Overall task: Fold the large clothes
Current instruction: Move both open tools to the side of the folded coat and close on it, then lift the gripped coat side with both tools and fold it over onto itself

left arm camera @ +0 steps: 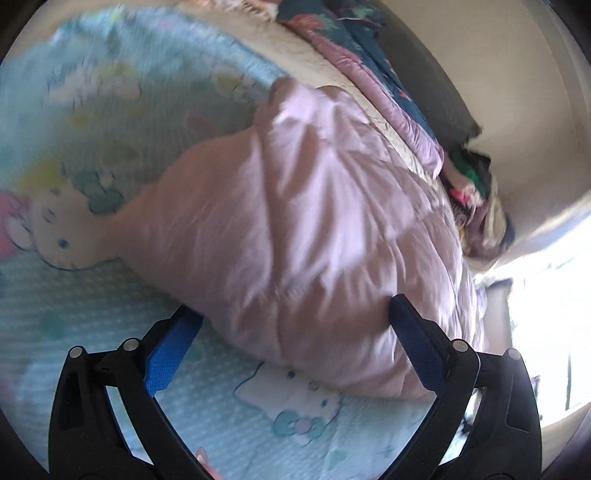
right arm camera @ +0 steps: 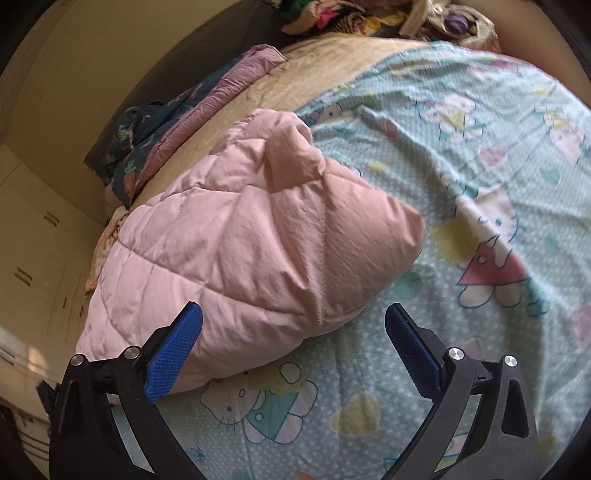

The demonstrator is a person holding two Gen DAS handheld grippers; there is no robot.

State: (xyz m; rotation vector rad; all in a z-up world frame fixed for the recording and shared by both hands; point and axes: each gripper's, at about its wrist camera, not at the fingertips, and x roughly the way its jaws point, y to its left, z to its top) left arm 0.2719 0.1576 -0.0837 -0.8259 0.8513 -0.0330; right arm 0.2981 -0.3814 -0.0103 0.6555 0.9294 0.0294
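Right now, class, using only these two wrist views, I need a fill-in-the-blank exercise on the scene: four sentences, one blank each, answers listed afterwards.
1. The puffy quilted jacket lying on the bed is ____ in colour.
2. The light blue cartoon-cat bedsheet lies ____ the jacket.
3. The left hand-held gripper has its jaws ____.
4. The pads on the right hand-held gripper are ____ in colour.

Missing words: pink; under; open; blue

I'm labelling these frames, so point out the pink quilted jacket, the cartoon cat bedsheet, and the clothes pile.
pink quilted jacket (right arm camera: 236, 251): right wrist view, quilted middle.
cartoon cat bedsheet (right arm camera: 461, 177): right wrist view, bare printed area.
clothes pile (right arm camera: 332, 16): right wrist view, colourful heap.
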